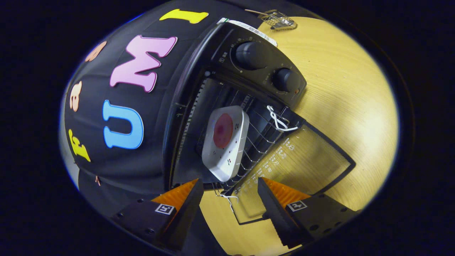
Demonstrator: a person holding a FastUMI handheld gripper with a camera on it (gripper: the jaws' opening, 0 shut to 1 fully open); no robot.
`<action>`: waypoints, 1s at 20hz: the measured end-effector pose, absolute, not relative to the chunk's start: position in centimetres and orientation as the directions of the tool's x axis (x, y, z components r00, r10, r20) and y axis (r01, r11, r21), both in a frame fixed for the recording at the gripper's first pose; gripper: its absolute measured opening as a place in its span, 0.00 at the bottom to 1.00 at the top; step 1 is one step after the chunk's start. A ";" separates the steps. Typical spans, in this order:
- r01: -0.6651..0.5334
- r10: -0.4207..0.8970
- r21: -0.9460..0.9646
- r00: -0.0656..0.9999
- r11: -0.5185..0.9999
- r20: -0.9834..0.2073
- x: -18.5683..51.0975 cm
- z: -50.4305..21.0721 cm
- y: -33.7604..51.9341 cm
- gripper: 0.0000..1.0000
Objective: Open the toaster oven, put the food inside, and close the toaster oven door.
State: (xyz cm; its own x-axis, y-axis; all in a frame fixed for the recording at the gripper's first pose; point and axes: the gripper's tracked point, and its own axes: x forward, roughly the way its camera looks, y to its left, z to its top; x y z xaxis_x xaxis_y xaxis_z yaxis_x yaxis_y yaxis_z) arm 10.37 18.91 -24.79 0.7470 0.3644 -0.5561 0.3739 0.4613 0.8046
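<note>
Toaster oven (199,117) on wooden desk (348,99), cavity exposed. White tray (227,156) with round red food (223,130) rests on wire rack (259,142) inside cavity, just ahead of fingers. Two control knobs (250,55) on oven front panel. Glass door (302,156) swung fully open, lying over desk. Hand-held gripper (230,193): fingers spread apart, empty, door edge between them.

Toaster oven (227,106) dial markings too small to tell.
</note>
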 end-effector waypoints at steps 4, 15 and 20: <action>0.292 0.385 0.742 0.708 0.604 -0.592 6.7 -24.8 19.1 0.98; -0.032 0.346 0.456 0.700 0.889 -0.625 1.2 -23.8 20.0 0.99; -0.156 0.250 0.197 0.677 0.968 -0.692 -0.8 -26.4 19.3 0.99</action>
State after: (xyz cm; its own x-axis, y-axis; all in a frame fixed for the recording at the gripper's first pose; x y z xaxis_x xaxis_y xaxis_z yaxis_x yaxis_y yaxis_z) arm -0.79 19.26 -26.37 0.6772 0.2501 -0.6920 -0.1560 0.9679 0.1972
